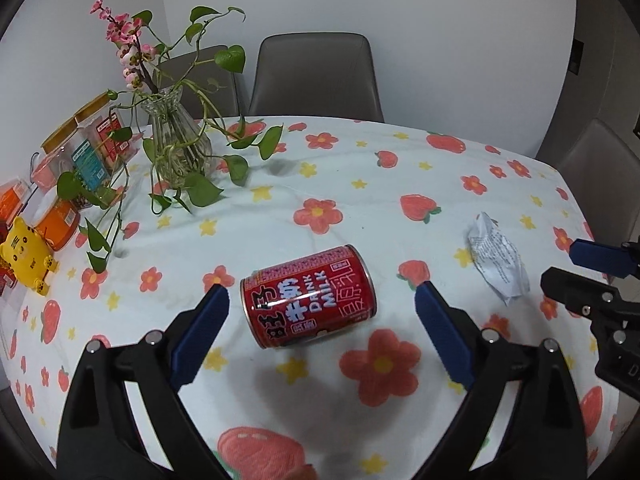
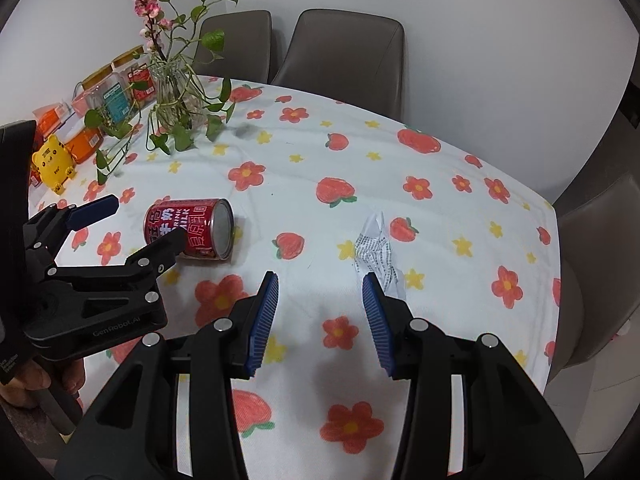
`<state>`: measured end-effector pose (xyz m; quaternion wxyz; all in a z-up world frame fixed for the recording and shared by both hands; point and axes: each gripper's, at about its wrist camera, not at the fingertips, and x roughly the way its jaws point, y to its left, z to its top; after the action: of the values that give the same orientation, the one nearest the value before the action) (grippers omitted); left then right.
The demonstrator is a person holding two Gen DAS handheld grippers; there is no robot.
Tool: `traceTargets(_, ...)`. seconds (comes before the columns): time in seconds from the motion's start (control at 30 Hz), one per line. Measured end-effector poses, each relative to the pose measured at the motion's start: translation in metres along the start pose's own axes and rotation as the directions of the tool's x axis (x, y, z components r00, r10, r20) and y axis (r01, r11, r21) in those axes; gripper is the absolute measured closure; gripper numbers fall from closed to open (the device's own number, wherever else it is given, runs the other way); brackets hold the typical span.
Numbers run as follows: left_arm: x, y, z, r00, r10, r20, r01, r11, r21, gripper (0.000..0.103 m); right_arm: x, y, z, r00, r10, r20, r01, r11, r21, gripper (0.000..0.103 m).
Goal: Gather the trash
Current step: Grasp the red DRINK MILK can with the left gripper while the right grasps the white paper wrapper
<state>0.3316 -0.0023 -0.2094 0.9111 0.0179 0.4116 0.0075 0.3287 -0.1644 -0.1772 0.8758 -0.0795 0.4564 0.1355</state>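
A red milk can lies on its side on the flowered tablecloth; it also shows in the right wrist view. My left gripper is open, one blue finger on each side of the can, not touching it. A crumpled white wrapper lies to the right of the can. In the right wrist view the wrapper sits just beyond my right gripper, which is open and empty. The left gripper shows there around the can. The right gripper shows at the right edge of the left wrist view.
A glass vase with trailing vines and pink flowers stands at the back left. Snack jars, orange boxes and a yellow tiger toy line the left edge. Grey chairs stand behind and to the right of the table.
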Motion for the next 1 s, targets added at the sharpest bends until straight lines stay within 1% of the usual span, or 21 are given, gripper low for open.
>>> traceTargets(0.2, 0.034, 0.006, 0.007, 0.996, 0.08, -0.044, -0.084, 0.991, -0.101, 0.008, 0.033, -0.015, 0.012, 1.0, 0.0, -0.023, -0.001, 1.0, -0.018, 0.061)
traceTargets(0.27, 0.043, 0.007, 0.007, 0.993, 0.102, -0.052, -0.108, 0.988, -0.115, 0.008, 0.044, -0.02, 0.015, 0.999, 0.001, -0.033, -0.001, 1.0, -0.02, 0.061)
traceTargets(0.43, 0.061, 0.006, 0.004, 0.988, 0.131, -0.084, -0.141, 0.983, -0.122, 0.006, 0.068, -0.029, 0.018, 0.998, 0.009, -0.059, -0.011, 1.0, -0.025, 0.061)
traceTargets(0.53, 0.073, 0.005, 0.0, 0.984, 0.131, -0.118, -0.146, 0.981, -0.124, 0.006, 0.081, -0.033, 0.017, 0.997, 0.01, -0.074, -0.012, 1.0, -0.029, 0.061)
traceTargets(0.67, 0.083, 0.004, -0.005, 0.982, 0.132, -0.135, -0.149, 0.981, -0.123, 0.006, 0.095, -0.036, 0.014, 0.996, 0.007, -0.091, -0.01, 0.999, -0.03, 0.061)
traceTargets(0.8, 0.084, 0.004, -0.006, 0.987, 0.124, -0.107, -0.138, 0.981, -0.135, 0.006, 0.103, -0.037, 0.013, 0.995, -0.016, -0.099, 0.011, 0.999, -0.052, 0.061)
traceTargets(0.97, 0.084, 0.003, -0.006, 0.988, 0.119, -0.095, -0.13, 0.984, -0.119, 0.008, 0.116, -0.045, 0.011, 0.989, -0.078, -0.122, 0.072, 0.996, -0.057, 0.061)
traceTargets(1.0, 0.084, 0.002, -0.006, 0.989, 0.116, -0.094, -0.126, 0.985, -0.114, 0.008, 0.119, -0.048, 0.01, 0.988, -0.075, -0.137, 0.068, 0.996, -0.049, 0.069)
